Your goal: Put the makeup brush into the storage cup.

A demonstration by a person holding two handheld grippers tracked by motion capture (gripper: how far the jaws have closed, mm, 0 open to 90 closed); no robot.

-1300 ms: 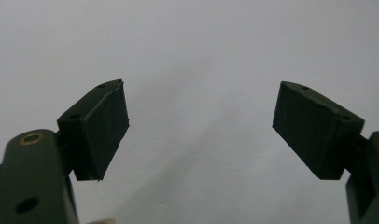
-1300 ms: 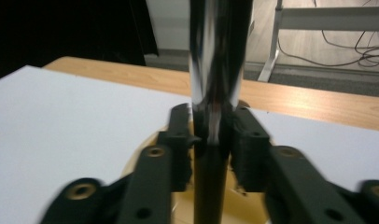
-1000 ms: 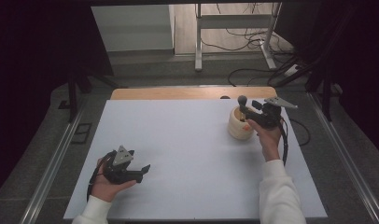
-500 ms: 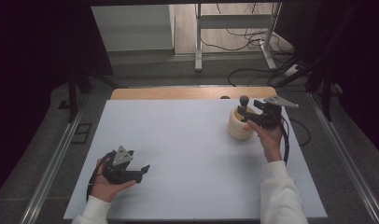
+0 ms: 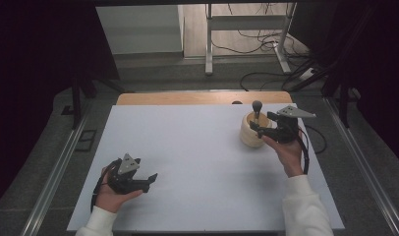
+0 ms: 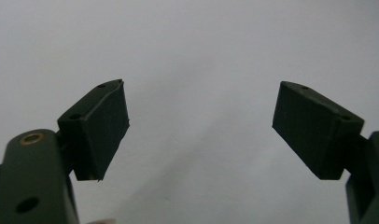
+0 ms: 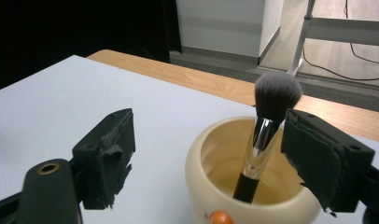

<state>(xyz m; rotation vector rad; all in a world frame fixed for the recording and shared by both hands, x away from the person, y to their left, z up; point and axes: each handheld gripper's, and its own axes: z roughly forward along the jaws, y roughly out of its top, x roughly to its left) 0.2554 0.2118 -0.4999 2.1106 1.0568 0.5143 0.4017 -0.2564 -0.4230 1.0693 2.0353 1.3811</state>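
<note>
**Ana:** High view first: where does the brush [image 5: 257, 109] sit?

**Ben:** Upright in the cream cup [image 5: 251, 131] at the far right of the white table [image 5: 197, 157], bristles up. The right gripper [image 5: 259, 130] is just beside the cup. Its jaws have just been opening; they stand wide, pressing on nothing.

**Ana:** How will it handle?

**Ben:** Light, I judge: soft bristles, a stiff handle, a smooth metal collar that may slip. Take it on the dark handle below the collar.

**Ana:** The left gripper [image 5: 151, 179]?

**Ben:** Low over the table's near left, jaws wide, holding nothing.

**Ana:** The room?

**Ben:** Smooth, matte tabletop over a wooden edge [image 5: 187, 97]. Dark surroundings, cables [image 5: 266, 42] on the floor beyond.
</note>
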